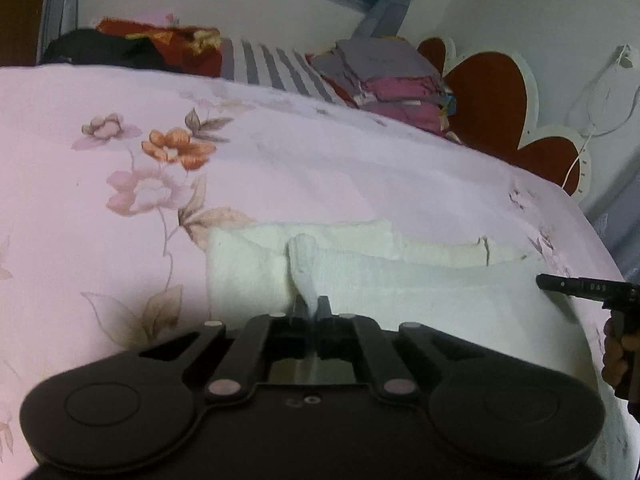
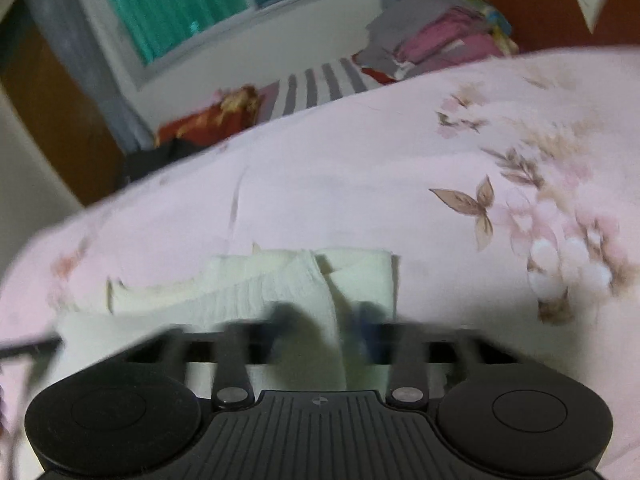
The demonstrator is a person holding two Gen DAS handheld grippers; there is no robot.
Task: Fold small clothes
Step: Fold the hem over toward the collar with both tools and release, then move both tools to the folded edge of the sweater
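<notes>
A small cream-white garment (image 1: 400,292) lies flat on the pink floral bedsheet (image 1: 280,168), near its front edge. My left gripper (image 1: 311,304) is shut on a pinched-up ridge of the cloth near the garment's left end. The right gripper (image 1: 544,282) comes in from the right edge of the left wrist view, at the garment's right end, with a hand (image 1: 616,352) behind it. In the blurred right wrist view, the right gripper (image 2: 330,320) has a raised fold of the garment (image 2: 240,292) between its fingers and appears to be pinching it.
A stack of folded grey and pink clothes (image 1: 392,80) sits at the far side by the red heart-shaped headboard (image 1: 492,92). A red and black heap (image 1: 160,46) lies far left beside striped bedding (image 1: 272,64). A white cable (image 1: 592,128) hangs on the wall.
</notes>
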